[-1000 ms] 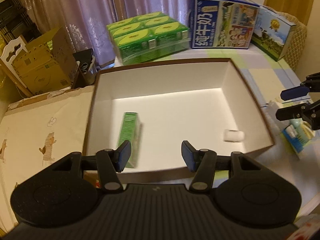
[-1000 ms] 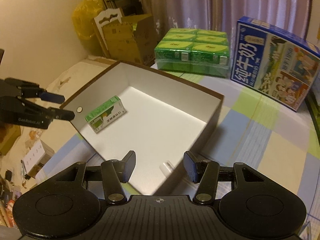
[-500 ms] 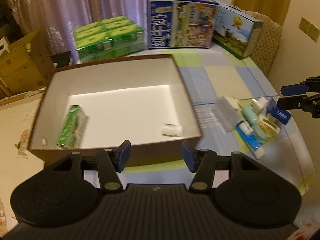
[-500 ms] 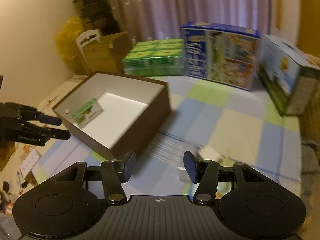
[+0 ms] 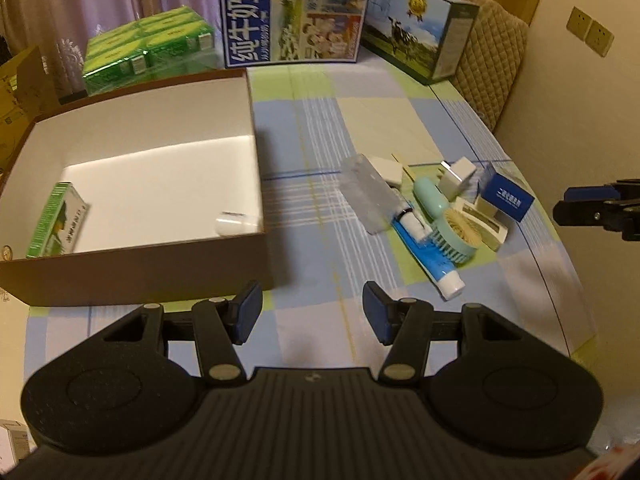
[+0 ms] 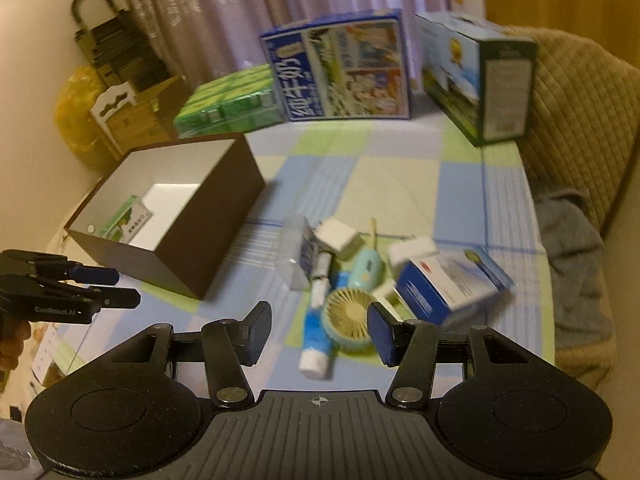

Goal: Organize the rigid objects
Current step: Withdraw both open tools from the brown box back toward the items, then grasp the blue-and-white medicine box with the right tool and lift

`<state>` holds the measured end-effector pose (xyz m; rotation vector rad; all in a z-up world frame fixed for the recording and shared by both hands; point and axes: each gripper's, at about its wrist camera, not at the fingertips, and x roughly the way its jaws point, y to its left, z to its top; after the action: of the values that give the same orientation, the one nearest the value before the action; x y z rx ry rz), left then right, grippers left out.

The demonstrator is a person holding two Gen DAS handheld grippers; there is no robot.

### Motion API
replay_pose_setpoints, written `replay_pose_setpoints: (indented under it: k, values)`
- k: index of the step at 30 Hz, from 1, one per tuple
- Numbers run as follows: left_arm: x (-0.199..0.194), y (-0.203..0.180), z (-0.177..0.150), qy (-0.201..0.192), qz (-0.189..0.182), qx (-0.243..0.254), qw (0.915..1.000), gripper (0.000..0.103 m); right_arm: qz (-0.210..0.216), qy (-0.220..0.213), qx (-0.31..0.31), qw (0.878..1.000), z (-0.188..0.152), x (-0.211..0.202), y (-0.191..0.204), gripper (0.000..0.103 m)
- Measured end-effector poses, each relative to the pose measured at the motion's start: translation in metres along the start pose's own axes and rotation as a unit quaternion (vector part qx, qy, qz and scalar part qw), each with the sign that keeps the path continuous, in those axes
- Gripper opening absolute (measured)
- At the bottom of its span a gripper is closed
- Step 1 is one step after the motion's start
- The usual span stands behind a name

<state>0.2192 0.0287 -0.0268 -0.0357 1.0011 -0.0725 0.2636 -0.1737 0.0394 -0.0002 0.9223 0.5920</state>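
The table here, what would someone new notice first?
Probably the brown box with white inside, on the table's left, holding a green carton and a small white cylinder. To its right, a jumble lies on the checked cloth: a mint handheld fan, a blue tube, small boxes.

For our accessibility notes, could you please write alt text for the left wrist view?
The open left claw hangs empty above a checked tablecloth, between a brown box and a pile of small items including a mint fan.
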Motion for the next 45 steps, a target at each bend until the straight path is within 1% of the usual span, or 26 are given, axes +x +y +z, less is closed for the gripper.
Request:
replay_pose_setpoints:
  k: [7,13,19,23,25,27,28,29,30,32,34,36,38,42,43,45]
  values:
    - [0.018,-0.026,0.002,0.012,-0.007,-0.002,0.9999,0.052,-0.014,0.005,0.033,0.999,-0.011,-0.004,-0.027,0.050]
    - [0.033,-0.045,0.010,0.015,-0.006,0.002,0.9999,0.052,-0.033,0.012,0.055,0.998,-0.011,0.001,-0.046,0.050]
    - [0.046,-0.056,0.020,0.020,-0.006,0.002,0.9998,0.052,-0.049,0.017,0.080,0.995,-0.010,0.007,-0.069,0.050]
    - [0.058,-0.060,0.025,0.025,0.000,0.003,0.9997,0.052,-0.051,0.022,0.130,0.990,-0.005,0.014,-0.093,0.050]
    - [0.062,-0.060,0.027,0.027,0.001,0.002,0.9996,0.052,-0.050,0.026,0.172,0.983,-0.003,0.020,-0.109,0.050]
    - [0.066,-0.059,0.030,0.029,0.004,0.002,0.9996,0.052,-0.044,0.027,0.216,0.975,-0.004,0.025,-0.125,0.055]
    - [0.068,-0.059,0.031,0.029,0.006,0.001,0.9996,0.052,-0.039,0.024,0.243,0.969,-0.006,0.028,-0.134,0.061]
    - [0.070,-0.058,0.032,0.028,0.008,-0.001,0.9996,0.052,-0.033,0.016,0.269,0.962,-0.008,0.030,-0.142,0.066]
    - [0.071,-0.057,0.033,0.029,0.009,-0.003,0.9995,0.052,-0.021,0.005,0.298,0.954,-0.011,0.031,-0.150,0.067]
    - [0.074,-0.056,0.035,0.030,0.012,-0.005,0.9995,0.052,0.012,-0.012,0.373,0.928,-0.022,0.038,-0.168,0.068]
    - [0.077,-0.054,0.036,0.032,0.015,-0.007,0.9994,0.052,0.044,-0.031,0.442,0.895,-0.033,0.047,-0.184,0.068]
    - [0.078,-0.052,0.037,0.033,0.017,-0.009,0.9993,0.052,0.059,-0.047,0.495,0.866,-0.041,0.055,-0.196,0.068]
    - [0.080,-0.050,0.038,0.034,0.020,-0.010,0.9992,0.052,0.073,-0.060,0.532,0.842,-0.047,0.063,-0.205,0.068]
    - [0.081,-0.046,0.039,0.036,0.024,-0.015,0.9990,0.052,0.096,-0.077,0.586,0.801,-0.057,0.075,-0.217,0.068]
    - [0.082,-0.044,0.040,0.036,0.025,-0.016,0.9989,0.052,0.100,-0.078,0.599,0.791,-0.061,0.078,-0.219,0.068]
    - [0.082,-0.042,0.040,0.037,0.027,-0.018,0.9988,0.052,0.112,-0.078,0.617,0.775,-0.068,0.085,-0.221,0.068]
